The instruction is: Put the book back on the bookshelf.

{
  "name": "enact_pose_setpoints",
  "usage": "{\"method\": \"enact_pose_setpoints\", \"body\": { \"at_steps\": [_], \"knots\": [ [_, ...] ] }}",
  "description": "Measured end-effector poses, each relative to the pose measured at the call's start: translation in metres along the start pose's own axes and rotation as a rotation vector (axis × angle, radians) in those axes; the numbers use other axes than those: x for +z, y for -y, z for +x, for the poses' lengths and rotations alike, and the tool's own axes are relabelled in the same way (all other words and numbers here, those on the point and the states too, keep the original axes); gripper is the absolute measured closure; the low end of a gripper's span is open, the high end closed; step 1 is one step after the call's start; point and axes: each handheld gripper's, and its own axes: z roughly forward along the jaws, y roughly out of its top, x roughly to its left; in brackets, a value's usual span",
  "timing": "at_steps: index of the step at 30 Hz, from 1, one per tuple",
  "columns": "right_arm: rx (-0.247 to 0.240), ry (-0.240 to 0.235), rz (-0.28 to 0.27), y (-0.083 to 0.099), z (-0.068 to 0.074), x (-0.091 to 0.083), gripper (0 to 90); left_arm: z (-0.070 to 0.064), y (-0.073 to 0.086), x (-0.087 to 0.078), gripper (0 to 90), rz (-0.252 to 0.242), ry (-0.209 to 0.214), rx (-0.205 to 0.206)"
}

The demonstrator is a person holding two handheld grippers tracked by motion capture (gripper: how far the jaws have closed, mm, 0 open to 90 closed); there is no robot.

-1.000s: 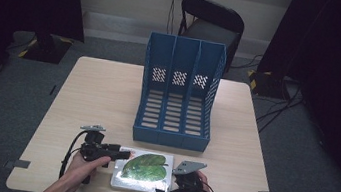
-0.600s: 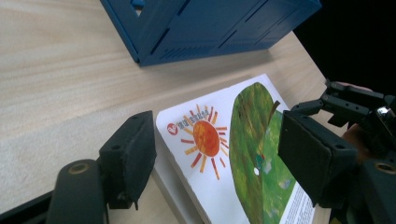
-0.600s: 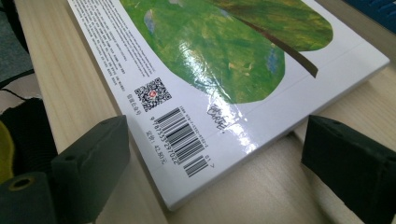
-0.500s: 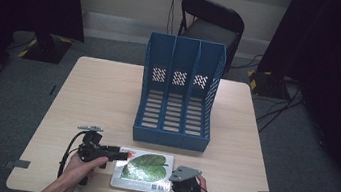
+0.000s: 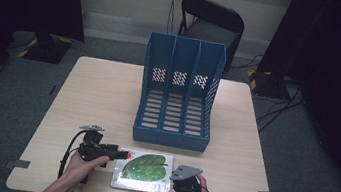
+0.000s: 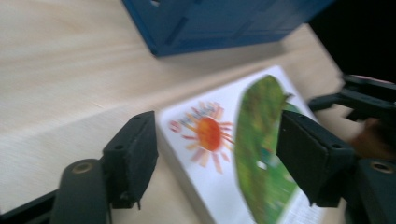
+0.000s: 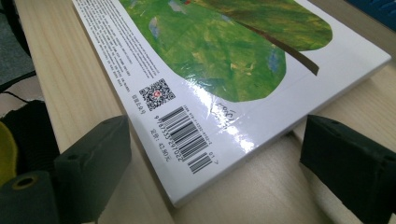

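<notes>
A white picture book [image 5: 144, 171] with a big green leaf on its cover lies flat near the table's front edge. My left gripper [image 5: 119, 155] stands open at the book's far left corner. In the left gripper view the left gripper [image 6: 219, 158] has its jaws spread on either side of the book [image 6: 219, 140], at the corner with an orange sun. My right gripper [image 5: 172, 187] sits at the near right corner. Seen from the right gripper view, the right gripper [image 7: 219, 158] is open, its jaws straddling the barcode corner of the book [image 7: 219, 51] without touching it.
A blue three-slot file rack [image 5: 179, 92] stands upright in the table's middle, just beyond the book. The wooden table [image 5: 102, 96] has bare room to the left and right of the rack. A black chair [image 5: 211, 23] stands behind the table's far edge.
My right gripper has slid a little toward the near edge and in to the book's near right corner. The left gripper and the book have barely moved.
</notes>
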Motion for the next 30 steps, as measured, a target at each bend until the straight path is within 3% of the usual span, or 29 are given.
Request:
{"method": "enact_pose_setpoints", "body": {
  "at_steps": [5, 6, 9, 12, 15, 17, 30],
  "knots": [
    [-0.011, 0.016, -0.008, 0.0, 0.002, 0.002, 7.4, 0.0, -0.001, 0.009, 27.0, 0.027, -0.008, 0.022],
    [-0.014, 0.02, -0.011, 0.0, 0.002, 0.003, 7.2, -0.003, 0.0, 0.01, 26.8, 0.038, -0.012, 0.042],
    [-0.014, 0.021, -0.013, 0.0, 0.002, 0.003, 7.2, -0.003, 0.0, 0.009, 28.6, 0.044, -0.013, 0.043],
    [-0.014, 0.026, -0.013, 0.0, 0.003, 0.003, 6.6, 0.0, 0.0, 0.003, 29.5, 0.011, 0.024, -0.016],
    [-0.013, 0.025, -0.012, 0.0, 0.003, 0.003, 6.5, 0.001, 0.0, 0.001, 32.5, 0.002, 0.033, -0.028],
    [-0.012, 0.022, -0.013, 0.0, 0.002, 0.003, 6.4, 0.001, 0.0, -0.002, 32.7, -0.019, 0.048, -0.064],
    [0.013, -0.005, -0.002, -0.003, -0.001, 0.003, 5.8, 0.005, 0.003, -0.011, 34.5, -0.079, 0.109, -0.16]
  ]
}}
